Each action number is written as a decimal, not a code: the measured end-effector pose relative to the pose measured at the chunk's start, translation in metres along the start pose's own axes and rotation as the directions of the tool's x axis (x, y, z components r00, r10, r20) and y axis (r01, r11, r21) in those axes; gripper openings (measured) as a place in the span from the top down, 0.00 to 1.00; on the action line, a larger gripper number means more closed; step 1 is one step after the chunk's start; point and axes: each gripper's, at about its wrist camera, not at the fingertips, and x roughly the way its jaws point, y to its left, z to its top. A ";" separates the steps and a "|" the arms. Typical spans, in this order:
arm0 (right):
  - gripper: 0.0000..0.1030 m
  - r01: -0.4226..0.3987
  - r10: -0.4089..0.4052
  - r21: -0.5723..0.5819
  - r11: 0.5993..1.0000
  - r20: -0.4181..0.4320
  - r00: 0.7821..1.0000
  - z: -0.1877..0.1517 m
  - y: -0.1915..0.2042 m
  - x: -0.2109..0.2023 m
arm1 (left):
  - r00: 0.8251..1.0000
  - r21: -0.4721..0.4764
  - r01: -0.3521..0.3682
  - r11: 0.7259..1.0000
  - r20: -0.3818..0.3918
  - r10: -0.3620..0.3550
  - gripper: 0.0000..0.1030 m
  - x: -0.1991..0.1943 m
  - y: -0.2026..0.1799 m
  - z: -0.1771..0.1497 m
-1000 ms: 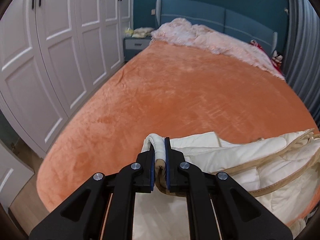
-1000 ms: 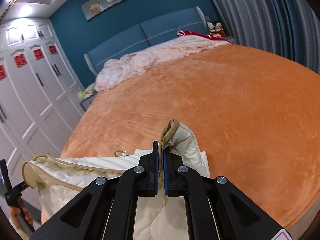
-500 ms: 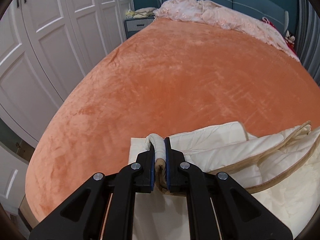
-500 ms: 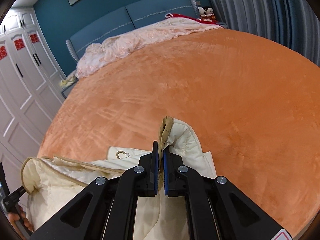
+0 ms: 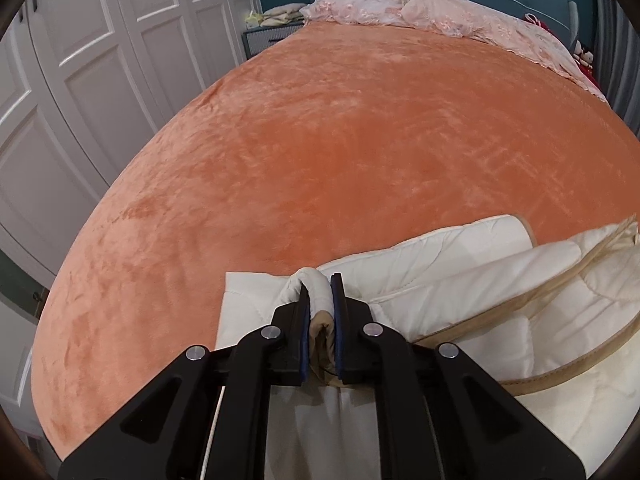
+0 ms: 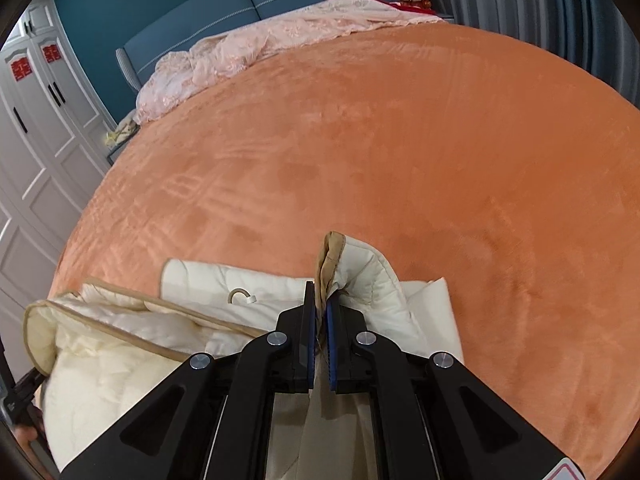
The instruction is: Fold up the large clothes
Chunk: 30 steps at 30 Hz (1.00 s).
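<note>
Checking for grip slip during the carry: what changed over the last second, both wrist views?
Both grippers carried the cream quilted garment forward over the orange bed cover; more of it now lies spread on the bed, and the cameras tilted down. Unchanged: left gripper stays clamped on a rolled edge, right gripper on a tan-trimmed edge. No slip visible.

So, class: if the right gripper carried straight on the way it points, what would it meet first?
The right gripper, shut on the cream garment, points down across the bed. Past the garment's edge, the first thing in line looks to be the orange blanket, though depth is hard to judge through the fisheye.
</note>
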 end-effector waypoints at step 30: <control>0.88 -0.245 0.260 -0.193 0.950 0.056 0.964 0.000 0.087 -0.088 | 0.957 -0.053 0.229 0.972 0.194 -0.215 0.34 -0.127 0.018 0.044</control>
